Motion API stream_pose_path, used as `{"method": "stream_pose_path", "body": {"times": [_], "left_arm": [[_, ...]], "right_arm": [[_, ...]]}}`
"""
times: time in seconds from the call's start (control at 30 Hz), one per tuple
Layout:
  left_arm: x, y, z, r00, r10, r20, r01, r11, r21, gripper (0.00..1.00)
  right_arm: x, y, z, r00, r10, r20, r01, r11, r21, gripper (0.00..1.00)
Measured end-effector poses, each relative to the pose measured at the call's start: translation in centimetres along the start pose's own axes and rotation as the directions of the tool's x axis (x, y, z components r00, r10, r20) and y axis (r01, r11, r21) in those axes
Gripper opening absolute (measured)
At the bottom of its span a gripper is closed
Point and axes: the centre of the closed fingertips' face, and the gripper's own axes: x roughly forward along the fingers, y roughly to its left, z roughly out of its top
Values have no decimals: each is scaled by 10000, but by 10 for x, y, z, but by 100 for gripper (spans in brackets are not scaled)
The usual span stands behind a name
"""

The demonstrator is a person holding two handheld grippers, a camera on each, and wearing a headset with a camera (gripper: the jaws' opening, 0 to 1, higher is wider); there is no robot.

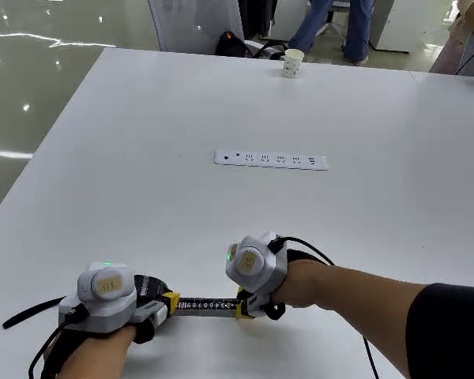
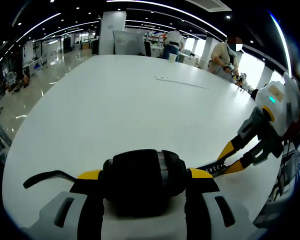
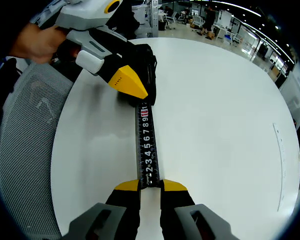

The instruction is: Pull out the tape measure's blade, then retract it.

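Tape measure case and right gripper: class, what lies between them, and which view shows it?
The pulled-out blade, numbers showing, spans from case to right gripper over the white table; clearest in the right gripper view.

Pinches the free end of the blade [image 3: 146, 145] between the two yellow jaw tips of the right gripper [image 3: 151, 185], low in the view. Reads white numbers 2 to 9 along the black blade, then a red mark. Follows the blade straight up, flat over the white table [image 3: 215, 115], into the black tape measure case [image 3: 144, 56]. Finds that case clamped by the left gripper [image 3: 132, 79], with a hand [image 3: 37, 42] behind it. Catches a grey mesh chair [image 3: 25, 130] at the left, beside the table edge.
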Motion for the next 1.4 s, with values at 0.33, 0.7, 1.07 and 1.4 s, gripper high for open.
{"method": "stream_pose_path", "body": {"times": [0.33, 0.7, 1.07, 1.4], "left_arm": [[0, 0, 0, 10000, -41, 2, 41, 9999, -97, 61], [0, 1, 2, 9999, -147, 28, 148, 9996, -259, 61], [0, 0, 2, 9998, -214, 20, 215, 9993, -296, 61], [1, 1, 2, 9997, -250, 3, 250, 9992, -323, 61]], "right_arm": [[2, 0, 4, 10000, 20, 18, -20, 10000, -64, 11], [4, 0, 10, 9999, 101, 71, -101, 9999, 3, 11], [7, 0, 17, 9999, 89, 109, -89, 10000, 2, 11], [9, 0, 22, 9998, 89, 160, -91, 9999, 107, 11]]}}
